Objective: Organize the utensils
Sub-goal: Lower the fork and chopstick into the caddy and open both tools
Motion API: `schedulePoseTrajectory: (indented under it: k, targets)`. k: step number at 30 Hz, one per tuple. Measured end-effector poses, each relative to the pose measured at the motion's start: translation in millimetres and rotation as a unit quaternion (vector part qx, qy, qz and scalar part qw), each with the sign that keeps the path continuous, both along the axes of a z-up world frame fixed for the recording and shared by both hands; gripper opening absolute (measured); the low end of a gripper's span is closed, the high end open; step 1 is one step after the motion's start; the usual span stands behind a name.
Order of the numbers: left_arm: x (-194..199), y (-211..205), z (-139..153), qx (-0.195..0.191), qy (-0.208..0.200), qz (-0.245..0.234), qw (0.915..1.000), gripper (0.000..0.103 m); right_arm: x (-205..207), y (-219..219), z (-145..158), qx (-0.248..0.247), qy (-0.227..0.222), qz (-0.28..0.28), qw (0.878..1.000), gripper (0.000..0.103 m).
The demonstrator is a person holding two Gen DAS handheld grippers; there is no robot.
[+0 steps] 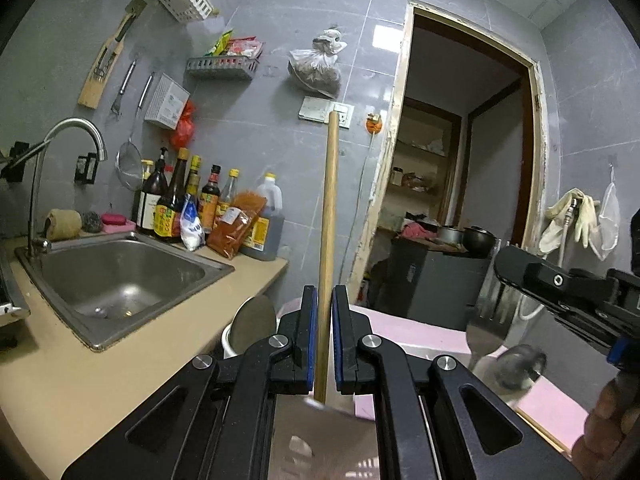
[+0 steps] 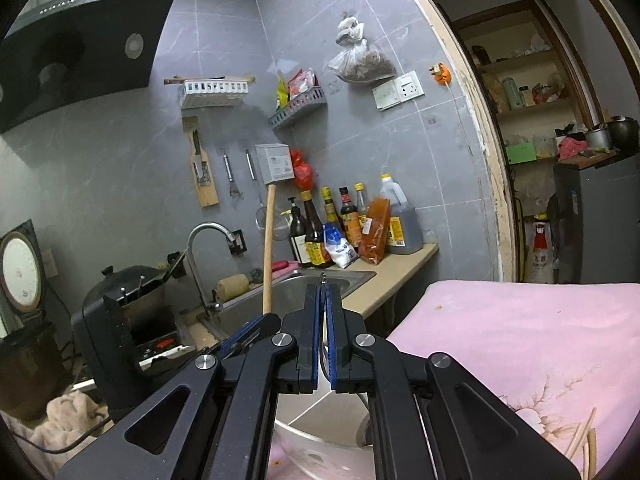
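Between the blue pads of the left gripper (image 1: 325, 300) stands a wooden handle (image 1: 330, 216), upright and clamped; its lower end runs down behind the jaws to a shiny blade (image 1: 320, 440) that is mostly hidden, so I cannot name the utensil. The right gripper (image 2: 323, 296) is pinched tight on a thin metal stem (image 2: 323, 278) whose tip just pokes above the pads; a broad slotted metal head (image 1: 490, 330) shows below it in the left view, blurred. Both hover over a pink cloth (image 2: 520, 332) beside the sink (image 1: 120, 276). Bottles (image 1: 180, 200) line the counter, their yellow labels too small to read. A white sack (image 2: 541, 254) in the doorway bears red characters I cannot make out.
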State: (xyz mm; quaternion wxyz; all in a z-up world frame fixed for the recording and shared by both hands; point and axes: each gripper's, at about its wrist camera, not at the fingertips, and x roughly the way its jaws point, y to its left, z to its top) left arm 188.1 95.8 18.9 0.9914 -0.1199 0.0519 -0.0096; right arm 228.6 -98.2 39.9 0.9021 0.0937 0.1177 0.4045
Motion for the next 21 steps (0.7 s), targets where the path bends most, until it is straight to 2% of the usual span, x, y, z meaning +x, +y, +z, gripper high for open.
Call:
schedulePoseTrajectory:
  k: [3, 7, 13, 15, 17, 21]
  targets:
    - [-1.3, 4.9, 1.1, -0.015, 0.009, -0.019, 0.9997, 0.009, 0.4, -2.5, 1.2, 0.01, 0.002, 0.007, 1.0, 0.007]
    - [-7.1, 9.9, 3.7, -0.028, 0.004, -0.031, 0.9991, 0.022, -2.4, -5.1, 4.1, 0.015, -0.002, 0.009, 1.0, 0.02]
    - [-14.2, 15.5, 5.4, -0.039, 0.004, -0.029, 0.9988, 0.024, -4.4, -6.6, 7.2, 0.021, -0.006, 0.008, 1.0, 0.024]
    - [-17.0, 17.8, 6.8, -0.043, 0.004, -0.027, 0.9987, 0.029, -5.4, -7.9, 8.0, 0.022, -0.008, 0.003, 1.0, 0.029]
    - [-21.6, 20.3, 9.3, -0.051, 0.002, -0.025, 0.9984, 0.034, -6.6, -9.9, 9.2, 0.025, -0.01, -0.002, 1.0, 0.042]
    - [-31.8, 23.2, 17.3, -0.052, 0.006, -0.006, 0.9986, 0.037, -12.2, -14.0, 14.7, 0.024, -0.021, -0.015, 0.999, 0.048]
